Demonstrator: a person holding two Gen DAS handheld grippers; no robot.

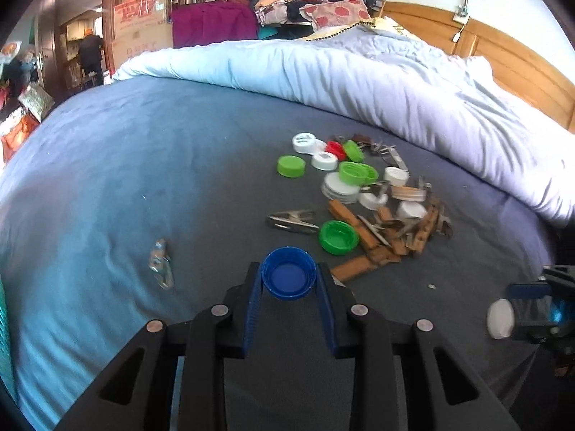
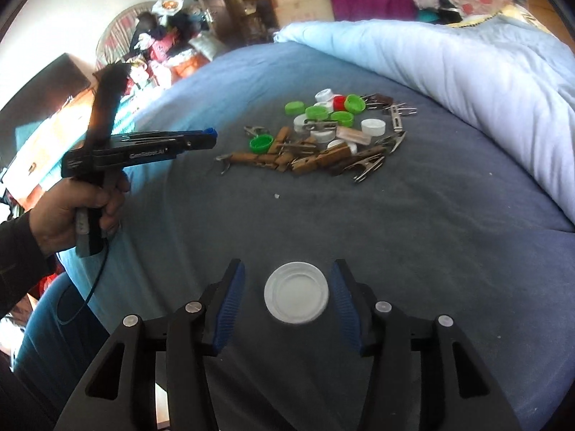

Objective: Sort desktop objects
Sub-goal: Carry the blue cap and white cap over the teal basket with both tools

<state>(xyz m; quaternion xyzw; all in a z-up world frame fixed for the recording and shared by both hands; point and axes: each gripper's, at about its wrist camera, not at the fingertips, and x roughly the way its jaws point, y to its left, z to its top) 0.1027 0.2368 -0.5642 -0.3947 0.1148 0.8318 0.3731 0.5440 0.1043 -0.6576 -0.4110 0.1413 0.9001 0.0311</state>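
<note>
My left gripper [image 1: 288,273] is shut on a blue bottle cap [image 1: 288,277], open side up, held above the dark bed sheet [image 1: 179,179]. In the right wrist view the left gripper [image 2: 208,135] shows at the left with the blue cap at its tips. My right gripper [image 2: 287,273] is open, with a white lid [image 2: 296,292] lying between its fingers without touching them. The right gripper also shows in the left wrist view [image 1: 517,312] beside the white lid [image 1: 500,318]. A pile of green, white and red caps [image 1: 354,172], wooden clothespins [image 1: 388,237] and metal clips [image 1: 293,221] lies ahead.
A pale folded duvet [image 1: 395,82] runs along the back and right of the bed. A crumpled clear wrapper [image 1: 161,264] lies left of the pile. A wooden headboard [image 1: 503,54] and stacked clothes [image 1: 309,3] stand behind. The bed edge [image 2: 118,237] drops off at the left.
</note>
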